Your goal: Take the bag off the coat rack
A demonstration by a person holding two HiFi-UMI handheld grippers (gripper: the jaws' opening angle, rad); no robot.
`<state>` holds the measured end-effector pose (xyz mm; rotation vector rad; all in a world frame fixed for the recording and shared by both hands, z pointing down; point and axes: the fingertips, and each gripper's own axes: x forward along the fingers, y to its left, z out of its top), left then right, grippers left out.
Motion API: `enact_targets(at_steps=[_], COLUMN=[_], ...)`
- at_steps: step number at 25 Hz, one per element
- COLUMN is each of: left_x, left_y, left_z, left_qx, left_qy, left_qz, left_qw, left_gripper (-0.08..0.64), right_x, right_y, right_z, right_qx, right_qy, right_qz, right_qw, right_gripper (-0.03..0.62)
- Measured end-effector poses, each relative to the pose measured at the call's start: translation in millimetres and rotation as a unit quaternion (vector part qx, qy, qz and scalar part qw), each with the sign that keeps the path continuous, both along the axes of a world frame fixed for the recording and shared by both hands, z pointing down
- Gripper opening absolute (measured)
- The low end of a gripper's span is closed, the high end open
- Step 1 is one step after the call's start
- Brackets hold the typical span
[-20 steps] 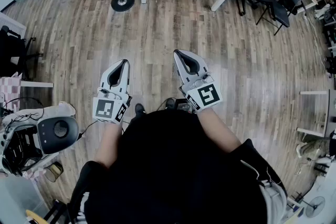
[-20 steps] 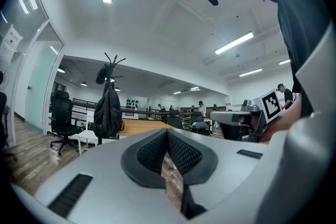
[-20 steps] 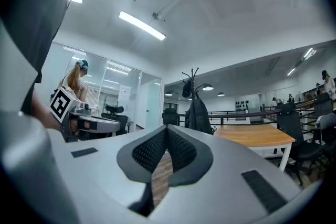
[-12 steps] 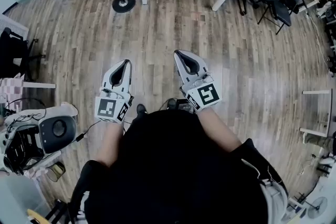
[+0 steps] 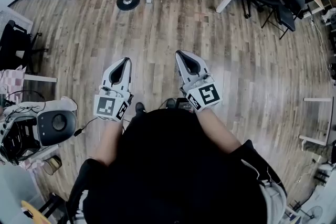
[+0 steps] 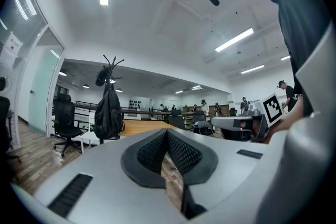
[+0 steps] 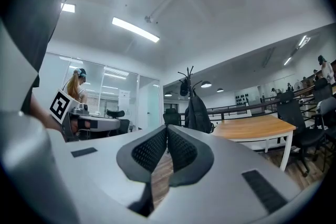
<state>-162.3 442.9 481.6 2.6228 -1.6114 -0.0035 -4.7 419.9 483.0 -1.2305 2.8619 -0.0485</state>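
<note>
- My left gripper [image 5: 126, 61] has its jaws pressed together with nothing between them. The right gripper [image 5: 178, 53] is the same. Both point level.
- The bag [image 6: 108, 113] is dark and hangs on the rack [image 6: 111, 68] with its long axis upright and its top up by the prongs.
- It is well apart from both tools, ahead of me across the wood floor [image 5: 173, 23].
- In the left gripper view it sits left of the jaw line; in the right gripper view, just right of it.
- In the head view the rack's base [image 5: 127, 1] lies almost straight ahead of my left gripper, so I judge that hand the nearer.
- I must close in and open the jaws before lifting the bag's top up off the prongs.
</note>
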Motion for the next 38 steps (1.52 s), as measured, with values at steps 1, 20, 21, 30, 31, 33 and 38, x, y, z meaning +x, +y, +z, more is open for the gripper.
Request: enact_targets(at_steps=[1,20,21,30,31,33,38], left_x=[3,40,39,26,24,21,3], left_y=[0,12,9,-36,-42,-58,-106], left_z=[1,43,48,71,71,71,80], left_qx=[0.0,-0.035,-0.039,-0.056,-0.057,-0.054,-0.058], left_qy=[0.0,0.002,0.003,0.009,0.011,0.013,0.016], left_qz=[-0.002,-0.026,-0.027,-0.018,-0.015,-0.01,-0.01], left_qw=[1.0,0.9991,0.9989,0.9982,0.9982,0.9984,0.9982], left_gripper=[0.015,0.015,0.015,0.015,0.015,0.015,0.015], right_x=[2,52,51,46,47,48,49], right_y=[0,-4,-6,-37,-43,-59,-116], right_z=[1,47,52,67,67,71,74], right_qx=[0.0,-0.041,-0.038,-0.039,-0.043,-0.047,-0.056], right_qy=[-0.001,0.015,0.026,0.069,0.069,0.075,0.08], right_qz=[-0.002,-0.005,-0.009,-0.016,-0.012,-0.007,0.016], right_qw=[1.0,0.999,0.999,0.997,0.997,0.996,0.995], right_gripper=[0.032,0.032,0.032,0.032,0.032,0.032,0.032])
